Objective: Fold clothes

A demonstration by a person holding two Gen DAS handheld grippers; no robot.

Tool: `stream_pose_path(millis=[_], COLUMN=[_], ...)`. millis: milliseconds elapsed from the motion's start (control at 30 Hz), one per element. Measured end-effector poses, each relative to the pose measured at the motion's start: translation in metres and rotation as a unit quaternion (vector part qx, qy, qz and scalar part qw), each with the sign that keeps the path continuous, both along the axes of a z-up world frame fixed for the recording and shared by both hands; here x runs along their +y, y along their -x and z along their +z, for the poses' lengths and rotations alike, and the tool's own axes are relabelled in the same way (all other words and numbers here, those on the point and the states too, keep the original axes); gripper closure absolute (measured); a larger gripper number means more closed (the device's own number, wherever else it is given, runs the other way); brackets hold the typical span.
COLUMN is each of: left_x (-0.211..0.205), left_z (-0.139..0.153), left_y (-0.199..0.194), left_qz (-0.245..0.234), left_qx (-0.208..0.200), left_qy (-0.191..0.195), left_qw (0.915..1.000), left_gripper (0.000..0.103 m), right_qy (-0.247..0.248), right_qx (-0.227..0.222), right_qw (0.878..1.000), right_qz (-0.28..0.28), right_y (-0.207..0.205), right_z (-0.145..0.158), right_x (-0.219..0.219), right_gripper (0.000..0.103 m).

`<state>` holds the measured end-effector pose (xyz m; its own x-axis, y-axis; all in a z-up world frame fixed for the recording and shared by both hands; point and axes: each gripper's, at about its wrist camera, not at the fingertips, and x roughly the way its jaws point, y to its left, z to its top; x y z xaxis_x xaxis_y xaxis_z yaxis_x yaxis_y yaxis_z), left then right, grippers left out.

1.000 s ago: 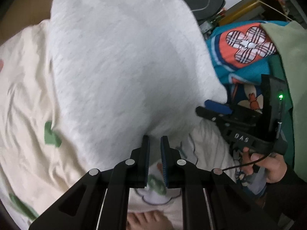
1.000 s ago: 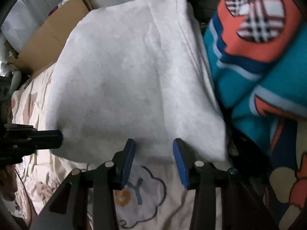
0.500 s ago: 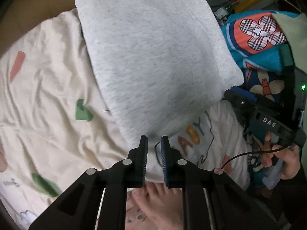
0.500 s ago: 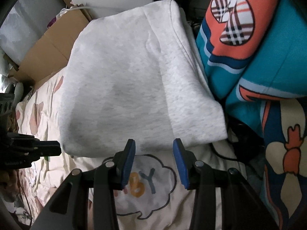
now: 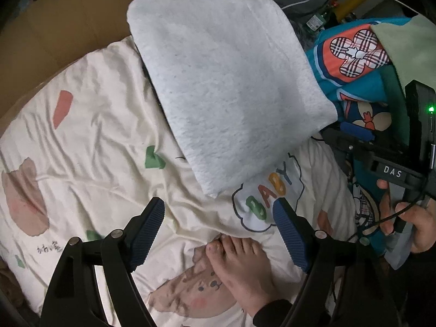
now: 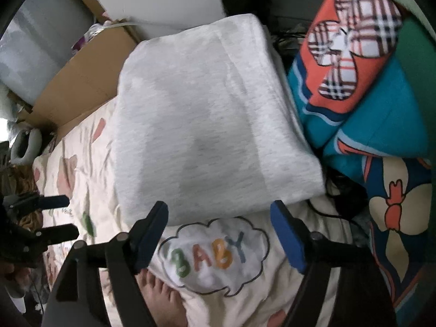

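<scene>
The sheet (image 5: 90, 141), cream with printed shapes, was the biggest thing under me, and it spread wide and wrinkled to my left with open room all the way to the cardboard (image 5: 68, 24) along its far edge. On my right that room ended at a heap of teal blanket (image 6: 381, 125) with a plaid flower on it, pressed close against the folded garment.

The grey garment (image 5: 229, 87) lay folded on the sheet, a thick flat slab with clean straight sides. Its near edge sat just beyond both sets of my fingertips, beside the "BABY" cloud print (image 6: 215, 253), and its far edge reached toward the cardboard. Its right edge ran along the blanket with hardly any gap; its left edge had bare sheet beside it.

My left gripper (image 5: 218, 231) hung above the sheet, its jaws opening wide with nothing between them but bare cloth below. My right gripper (image 6: 219, 237) hovered over the cloud print, its jaws opening too, empty, the garment's near edge just past its tips. My right hand (image 5: 408, 218) gripped its handle at the blanket's edge.

My foot (image 5: 239, 267) rested on the sheet below the left gripper.
</scene>
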<state>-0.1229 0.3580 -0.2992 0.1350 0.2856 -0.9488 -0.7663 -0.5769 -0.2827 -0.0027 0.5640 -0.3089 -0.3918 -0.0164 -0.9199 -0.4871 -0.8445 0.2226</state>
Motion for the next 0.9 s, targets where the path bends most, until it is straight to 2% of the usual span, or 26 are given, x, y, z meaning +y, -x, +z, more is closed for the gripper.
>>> stream_pose_path(millis=[100, 167, 200, 367, 400, 433, 533, 733, 900], left_x=[-0.011, -0.019, -0.023, -0.041, -0.044, -0.047, -0.054, -0.065, -0.073], left_z=[0.012, 0.02, 0.025, 0.054, 0.061, 0.067, 0.085, 0.12, 0.147], left_y=[0.006, 0.009, 0.011, 0.018, 0.021, 0.023, 0.03, 0.034, 0.025], left_qz=[0.015, 0.023, 0.025, 0.034, 0.035, 0.036, 0.042, 0.05, 0.054], left_qx=[-0.003, 0.0, 0.004, 0.014, 0.018, 0.022, 0.033, 0.044, 0.057], left_qy=[0.004, 0.007, 0.009, -0.002, -0.007, -0.013, -0.02, -0.03, -0.018], left_qw=[0.9999, 0.9997, 0.9996, 0.9993, 0.9992, 0.999, 0.9984, 0.9973, 0.9967], left_gripper=[0.021, 0.021, 0.021, 0.019, 0.004, 0.0, 0.0, 0.0, 0.0], right_qy=[0.008, 0.014, 0.015, 0.005, 0.005, 0.005, -0.001, 0.021, 0.025], right_qx=[-0.006, -0.008, -0.006, -0.005, -0.005, -0.004, -0.001, 0.0, 0.002], right_qw=[1.0, 1.0, 1.0, 1.0, 1.0, 1.0, 1.0, 1.0, 1.0], right_qz=[0.008, 0.009, 0.009, 0.003, 0.008, 0.014, 0.02, 0.01, -0.001], right_y=[0.003, 0.002, -0.002, -0.001, 0.0, 0.001, 0.001, -0.011, -0.023], right_z=[0.013, 0.017, 0.021, 0.042, 0.045, 0.049, 0.063, 0.093, 0.119], right_x=[-0.001, -0.006, -0.005, -0.012, -0.014, -0.015, -0.017, -0.012, -0.014], right_gripper=[0.014, 0.002, 0.001, 0.001, 0.001, 0.001, 0.001, 0.001, 0.001])
